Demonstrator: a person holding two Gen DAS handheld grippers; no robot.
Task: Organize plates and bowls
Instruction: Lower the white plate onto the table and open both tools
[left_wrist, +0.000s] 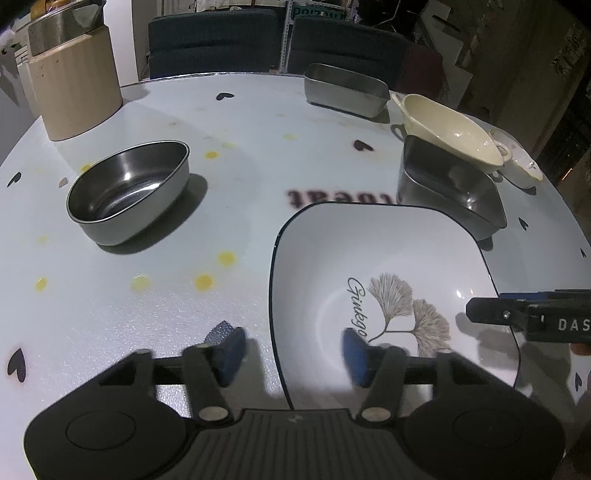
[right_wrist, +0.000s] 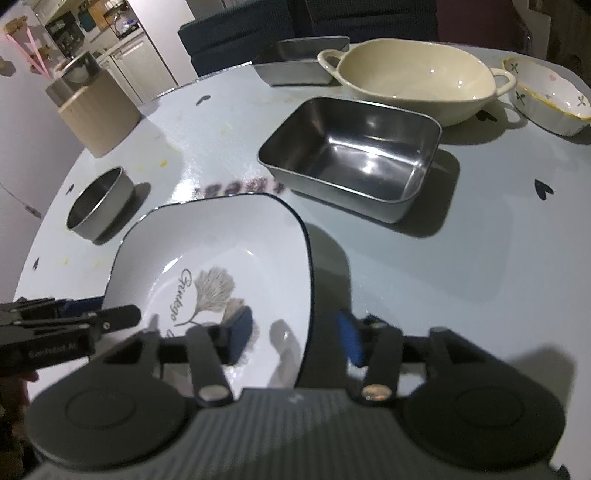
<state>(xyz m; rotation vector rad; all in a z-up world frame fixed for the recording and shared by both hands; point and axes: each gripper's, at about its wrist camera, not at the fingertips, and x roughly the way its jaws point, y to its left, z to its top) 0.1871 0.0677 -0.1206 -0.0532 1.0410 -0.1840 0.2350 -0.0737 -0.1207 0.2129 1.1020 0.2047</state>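
Both grippers stand with jaws spread over the square white plate (left_wrist: 388, 280), gripping nothing: the left gripper (left_wrist: 295, 352) straddles the plate's left rim, one blue pad over the table (left_wrist: 147, 317) and one over the plate, while the right gripper (right_wrist: 295, 332) straddles its right rim likewise. The plate (printed with ginkgo leaves) lies flat on the table, just in front of the rectangular steel tray (right_wrist: 354, 155), with the oval steel bowl (left_wrist: 129, 192) well off to its left.

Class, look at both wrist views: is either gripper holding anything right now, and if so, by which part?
Nothing is held. The left gripper and right gripper each straddle an opposite rim of the square plate, fingers open and clear of it.
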